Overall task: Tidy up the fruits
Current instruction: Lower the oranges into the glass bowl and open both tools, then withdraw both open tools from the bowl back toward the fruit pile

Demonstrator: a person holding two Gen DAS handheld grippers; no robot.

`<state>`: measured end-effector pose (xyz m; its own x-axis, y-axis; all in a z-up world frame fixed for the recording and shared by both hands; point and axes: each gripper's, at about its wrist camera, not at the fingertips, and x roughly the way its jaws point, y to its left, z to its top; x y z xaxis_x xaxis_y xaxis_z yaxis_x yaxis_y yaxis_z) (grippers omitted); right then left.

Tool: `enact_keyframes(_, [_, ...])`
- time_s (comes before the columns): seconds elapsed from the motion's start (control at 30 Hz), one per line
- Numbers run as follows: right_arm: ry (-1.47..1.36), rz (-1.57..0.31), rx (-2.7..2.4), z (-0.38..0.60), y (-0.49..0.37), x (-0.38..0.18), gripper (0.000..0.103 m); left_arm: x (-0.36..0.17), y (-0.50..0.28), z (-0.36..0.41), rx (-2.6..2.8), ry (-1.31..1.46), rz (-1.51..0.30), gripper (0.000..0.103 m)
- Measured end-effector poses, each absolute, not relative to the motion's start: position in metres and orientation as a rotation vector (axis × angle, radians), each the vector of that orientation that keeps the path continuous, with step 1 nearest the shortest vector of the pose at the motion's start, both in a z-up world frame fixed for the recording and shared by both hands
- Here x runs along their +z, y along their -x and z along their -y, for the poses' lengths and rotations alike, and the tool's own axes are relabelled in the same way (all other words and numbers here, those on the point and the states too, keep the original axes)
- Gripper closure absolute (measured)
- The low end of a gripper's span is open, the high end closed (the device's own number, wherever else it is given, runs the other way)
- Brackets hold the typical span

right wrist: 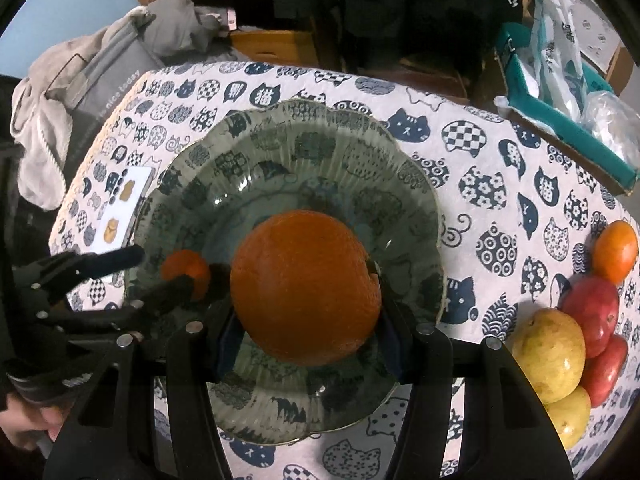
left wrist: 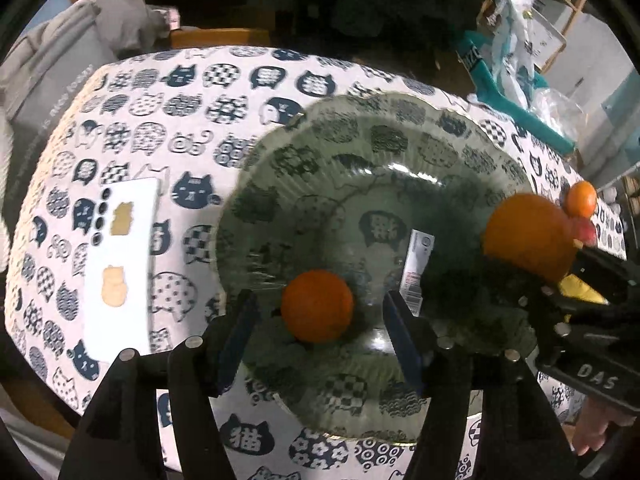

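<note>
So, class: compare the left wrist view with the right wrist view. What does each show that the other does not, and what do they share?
Only the left wrist view shows the small orange sitting free between the open left claw, and a white label under the glass.

Only the right wrist view shows the whole heap of unsorted fruit: yellow pears and red apples beside the bowl.

Both show the glass bowl, the cat-print tablecloth, the white card, and the large orange clamped in the right claw.
</note>
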<state>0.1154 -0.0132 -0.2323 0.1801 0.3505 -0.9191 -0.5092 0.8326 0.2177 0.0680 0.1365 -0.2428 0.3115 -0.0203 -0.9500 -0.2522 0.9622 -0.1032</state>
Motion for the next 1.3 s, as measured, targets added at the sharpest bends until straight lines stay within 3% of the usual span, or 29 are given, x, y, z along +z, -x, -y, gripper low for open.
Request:
enact_keyframes(0.63, [0.248, -1.332, 0.636, -0.011, -0.101, -0.259, 0.040, -0.223, -0.045, -0.161, 0.223, 0.289, -1.224, 0.036])
enact_keyframes(0.73, [0.232, -1.297, 0.650, -0.012, -0.101, -0.249, 0.032, -0.219, -0.043, -0.163, 0.225, 0.296, -1.214, 0.036])
enact_keyframes(1.2, [0.166, -1.111, 0.590, 0.015, -0.104, -0.174, 0.032, -0.181, -0.035, -0.151, 0.197, 0.298, -1.131, 0.036])
enact_keyframes(1.3, [0.194, -1.058, 0.564, 0.021, -0.100, -0.159, 0.032, -0.167, -0.032, -0.145, 0.183, 0.297, -1.098, 0.032])
